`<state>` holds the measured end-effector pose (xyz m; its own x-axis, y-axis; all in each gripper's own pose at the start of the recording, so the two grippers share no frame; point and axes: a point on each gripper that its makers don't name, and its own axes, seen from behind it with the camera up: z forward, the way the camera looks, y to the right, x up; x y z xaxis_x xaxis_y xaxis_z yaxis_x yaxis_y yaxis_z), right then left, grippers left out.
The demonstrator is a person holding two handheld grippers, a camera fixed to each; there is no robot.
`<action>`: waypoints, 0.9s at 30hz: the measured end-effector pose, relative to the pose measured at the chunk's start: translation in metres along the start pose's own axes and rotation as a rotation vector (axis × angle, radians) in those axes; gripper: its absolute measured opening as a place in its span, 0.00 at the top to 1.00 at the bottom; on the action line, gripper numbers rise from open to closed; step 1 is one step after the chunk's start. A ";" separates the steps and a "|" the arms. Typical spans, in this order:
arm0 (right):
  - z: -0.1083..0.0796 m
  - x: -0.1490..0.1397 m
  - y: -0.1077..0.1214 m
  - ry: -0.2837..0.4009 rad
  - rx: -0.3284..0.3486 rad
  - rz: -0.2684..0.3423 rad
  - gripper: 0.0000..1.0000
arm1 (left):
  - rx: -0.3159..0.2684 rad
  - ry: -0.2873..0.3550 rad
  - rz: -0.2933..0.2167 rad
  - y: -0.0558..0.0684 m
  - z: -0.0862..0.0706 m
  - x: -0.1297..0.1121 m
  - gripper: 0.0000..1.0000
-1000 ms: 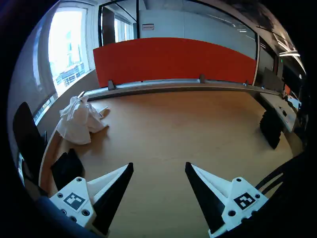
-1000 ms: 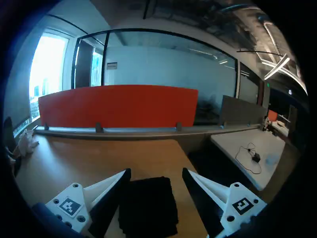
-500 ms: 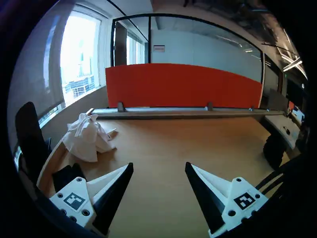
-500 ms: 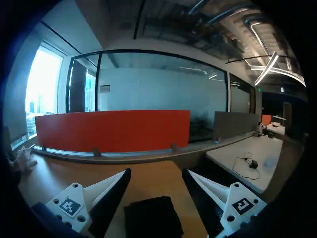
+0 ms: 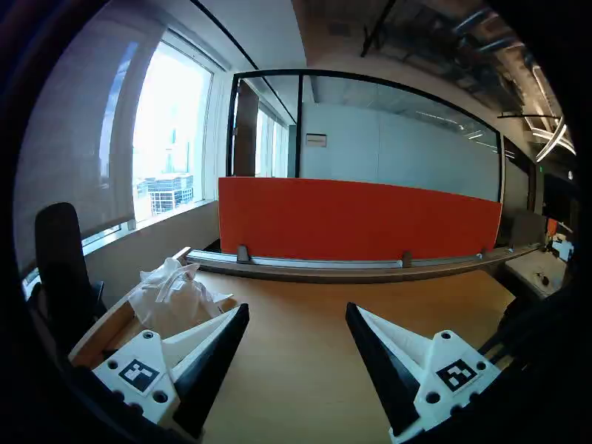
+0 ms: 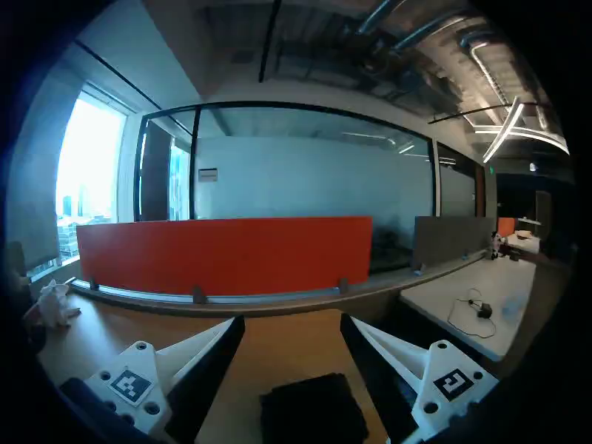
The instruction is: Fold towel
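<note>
1. The left gripper [image 5: 296, 307] has its two fingers spread wide apart, and nothing is between them except the bare wooden desk [image 5: 311, 377].
2. The white towel [image 5: 174, 300] lies crumpled in a heap on the desk, ahead and to the left of the left gripper. Its near side is hidden behind the tip of the gripper's left finger, and the finger does not press on it.
3. A black chair [image 5: 63, 274] stands further to the left, beyond the desk edge.
4. Straight ahead of the left gripper, an orange partition [image 5: 355, 218] closes the far side of the desk.
5. The right gripper [image 6: 291, 318] is also wide, and it holds nothing.
6. A black folded cloth [image 6: 314, 411] lies flat on the wooden desk, low between the right gripper's fingers. Whether they touch it, I cannot tell.
7. In the right gripper view the white towel [image 6: 52, 303] is far to the left, well apart from this gripper.
8. To the right of the right gripper there is a white desk [image 6: 473, 296] with a thin cable [image 6: 479, 311] on it.
</note>
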<state>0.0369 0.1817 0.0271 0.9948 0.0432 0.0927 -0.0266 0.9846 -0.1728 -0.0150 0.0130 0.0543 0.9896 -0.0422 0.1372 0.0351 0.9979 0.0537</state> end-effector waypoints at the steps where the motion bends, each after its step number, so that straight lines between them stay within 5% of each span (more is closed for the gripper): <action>1: -0.001 0.003 -0.006 0.006 0.008 0.000 0.00 | -0.002 0.005 -0.001 0.000 0.001 0.002 0.03; 18: -0.009 0.027 -0.125 0.061 0.123 0.003 0.00 | -0.057 0.066 -0.015 0.012 0.003 0.027 0.03; 27: -0.011 0.020 -0.166 0.055 0.160 0.036 0.00 | -0.062 0.078 -0.009 0.009 0.000 0.030 0.03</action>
<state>0.0626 0.0168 0.0469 0.9967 0.0735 0.0343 -0.0730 0.9972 -0.0164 0.0154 0.0208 0.0592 0.9970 -0.0495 0.0597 0.0500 0.9987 -0.0068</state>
